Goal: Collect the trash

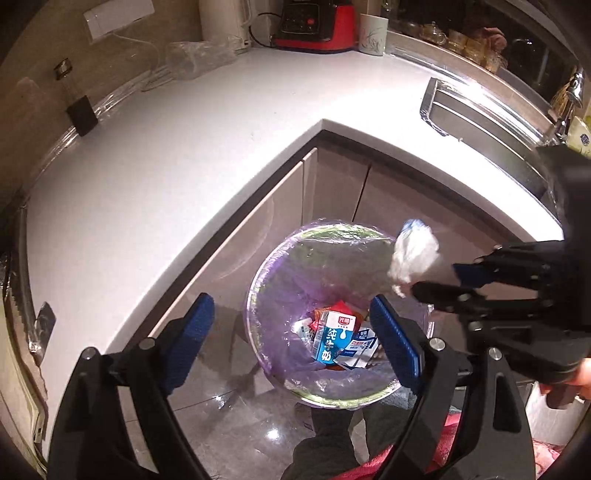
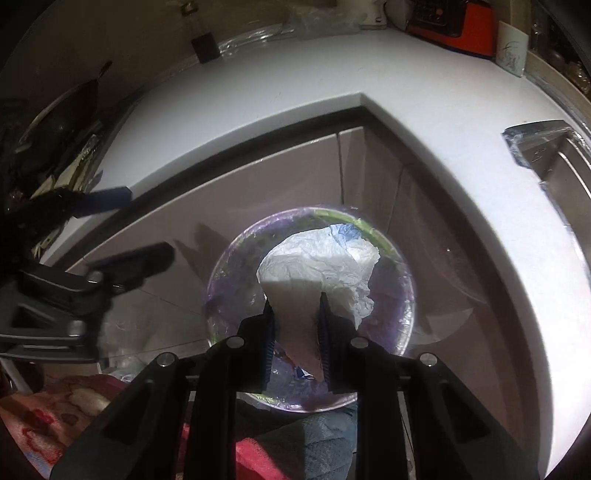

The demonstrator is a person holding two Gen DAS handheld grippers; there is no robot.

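A round trash bin [image 1: 252,291] with a purple liner stands on the floor by the cabinet corner. Inside it lie a blue and white milk carton [image 1: 330,339] and other wrappers. My left gripper [image 1: 290,301] hangs open above the bin with nothing between its blue pads. From the right, my right gripper [image 1: 436,277] reaches over the bin's rim, shut on a crumpled white plastic bag [image 1: 415,256]. In the right wrist view that bag [image 2: 321,266] sits pinched in the right gripper [image 2: 295,301] over the bin [image 2: 214,295]. The open left gripper [image 2: 149,223] shows at the left.
A white L-shaped countertop [image 1: 177,155] wraps around the bin, with beige cabinet doors [image 1: 332,188] below. A steel sink [image 1: 480,118] is at the right; a red appliance [image 1: 314,26], a kettle and a cup stand at the back. The glossy floor [image 1: 229,424] lies below.
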